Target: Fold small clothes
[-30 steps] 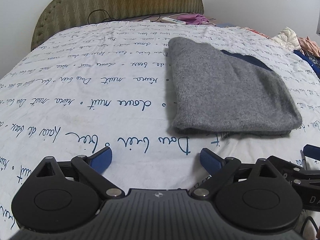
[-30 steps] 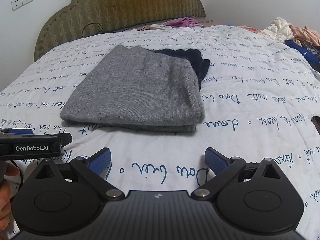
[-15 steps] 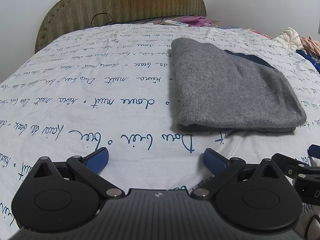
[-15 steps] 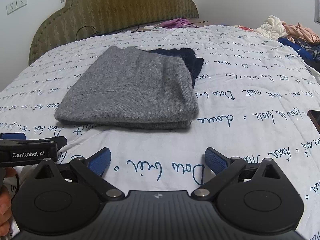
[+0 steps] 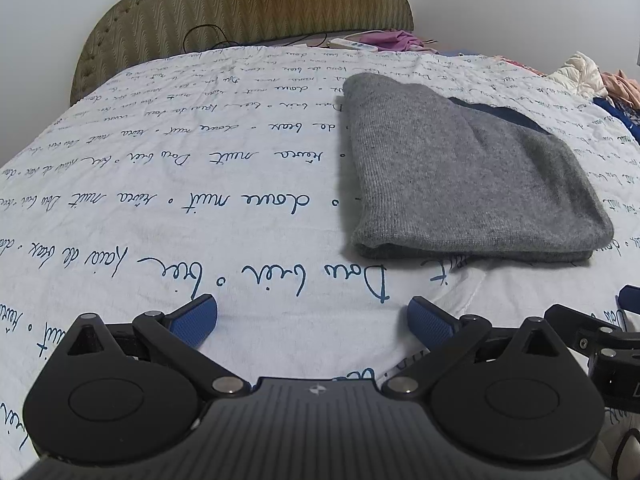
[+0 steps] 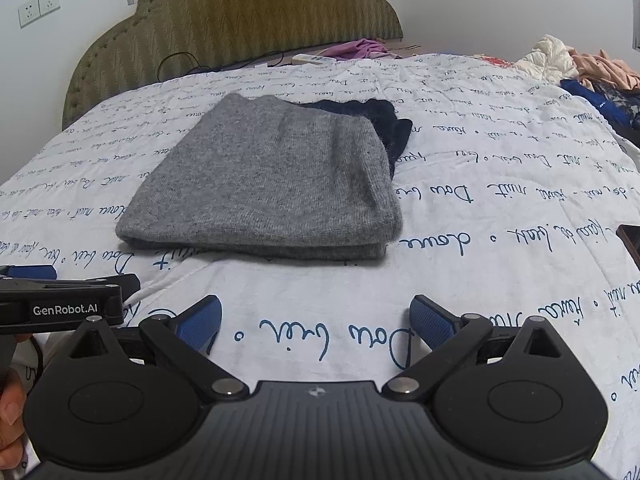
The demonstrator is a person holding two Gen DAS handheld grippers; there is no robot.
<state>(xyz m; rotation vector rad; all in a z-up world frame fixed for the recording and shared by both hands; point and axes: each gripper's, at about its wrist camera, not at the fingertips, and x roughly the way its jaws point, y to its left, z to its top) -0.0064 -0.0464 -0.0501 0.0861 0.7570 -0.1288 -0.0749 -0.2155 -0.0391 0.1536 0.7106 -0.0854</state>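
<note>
A grey knit garment lies folded flat on the white bedspread with blue script; a dark navy part peeks out at its far right. In the right wrist view the garment lies ahead with the navy part behind it. My left gripper is open and empty, near the bed's front, left of the garment. My right gripper is open and empty, just in front of the garment. The left gripper's body shows at the left edge of the right wrist view.
A green padded headboard stands at the far end, with a cable and a white remote near purple cloth. A pile of loose clothes lies at the far right. A dark flat object sits at the right edge.
Both grippers have drawn back a little from the garment and stay open. The garment has not moved.
</note>
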